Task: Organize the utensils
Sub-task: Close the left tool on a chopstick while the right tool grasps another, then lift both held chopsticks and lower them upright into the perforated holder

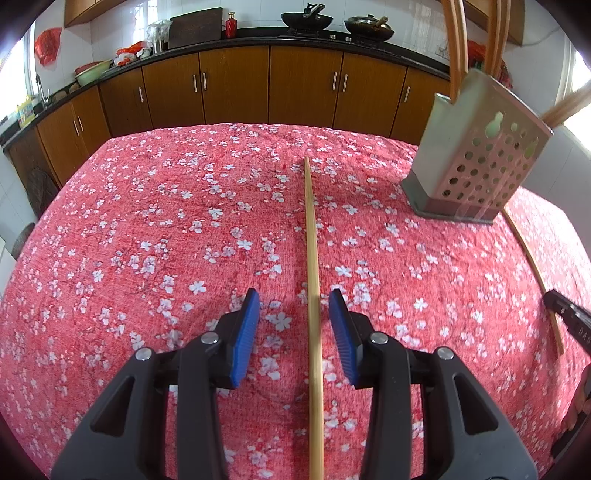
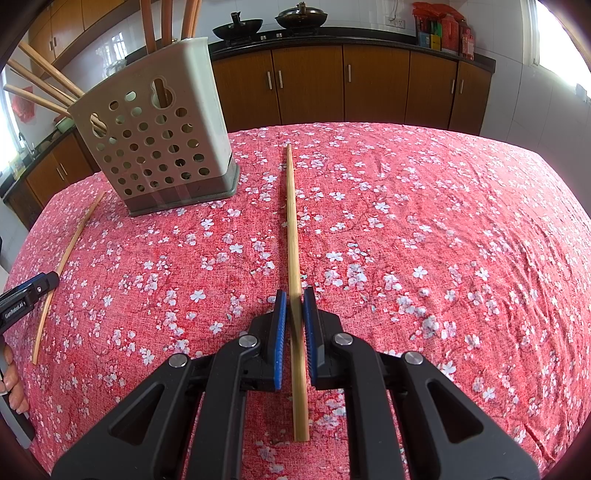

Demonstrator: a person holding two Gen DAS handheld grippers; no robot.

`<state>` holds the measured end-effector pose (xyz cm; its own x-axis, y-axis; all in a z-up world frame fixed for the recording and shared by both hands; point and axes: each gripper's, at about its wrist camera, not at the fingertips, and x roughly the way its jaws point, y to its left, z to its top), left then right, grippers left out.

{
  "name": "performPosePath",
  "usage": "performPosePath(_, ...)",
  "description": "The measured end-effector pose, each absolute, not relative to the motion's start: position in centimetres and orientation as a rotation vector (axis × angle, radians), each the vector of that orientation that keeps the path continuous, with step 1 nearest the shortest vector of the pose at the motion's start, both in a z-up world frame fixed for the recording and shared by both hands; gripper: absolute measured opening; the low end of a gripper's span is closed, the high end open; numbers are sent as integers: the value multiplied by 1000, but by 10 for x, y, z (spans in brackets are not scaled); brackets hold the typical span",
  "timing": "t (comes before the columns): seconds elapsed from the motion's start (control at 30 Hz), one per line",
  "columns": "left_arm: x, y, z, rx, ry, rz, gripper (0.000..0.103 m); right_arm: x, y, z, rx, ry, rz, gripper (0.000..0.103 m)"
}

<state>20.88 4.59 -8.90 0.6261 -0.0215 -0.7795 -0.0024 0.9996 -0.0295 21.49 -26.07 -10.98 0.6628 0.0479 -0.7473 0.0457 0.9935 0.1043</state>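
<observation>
A grey perforated utensil holder (image 1: 476, 158) stands on the red floral tablecloth (image 1: 147, 240) with several wooden chopsticks in it. It also shows in the right wrist view (image 2: 159, 136). My left gripper (image 1: 293, 299) is open with a wooden chopstick (image 1: 314, 295) lying on the cloth between its blue pads. My right gripper (image 2: 294, 299) is shut on another chopstick (image 2: 293, 229), which points away toward the far table edge. The left chopstick (image 2: 62, 262) and left gripper tip (image 2: 37, 288) show at the left of the right wrist view.
Brown kitchen cabinets (image 1: 240, 85) and a black counter with woks (image 1: 306, 20) run behind the table. The right gripper's tip (image 1: 565, 310) shows at the right edge of the left wrist view beside its chopstick (image 1: 532, 258).
</observation>
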Motion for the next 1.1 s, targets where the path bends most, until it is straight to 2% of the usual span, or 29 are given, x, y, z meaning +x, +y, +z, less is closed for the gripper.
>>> performPosePath(0.33,179,33,-90,26,901,-47,33,207,-262,-109,120,846,-1,10)
performPosePath(0.43,171,29,-90,42,899,-55,21,203,-263,-109,119,846,4,10)
performPosePath(0.5,166,30,-89,44,900,-63,9,201,-264,-109,120,845,7,9)
performPosePath(0.77,157,36,-78,46,876,-75,8,182,-267,-95,117,788,7,8)
performPosePath(1.1,142,51,13,-60,620,-89,8,148,-288,-15,176,533,11,8)
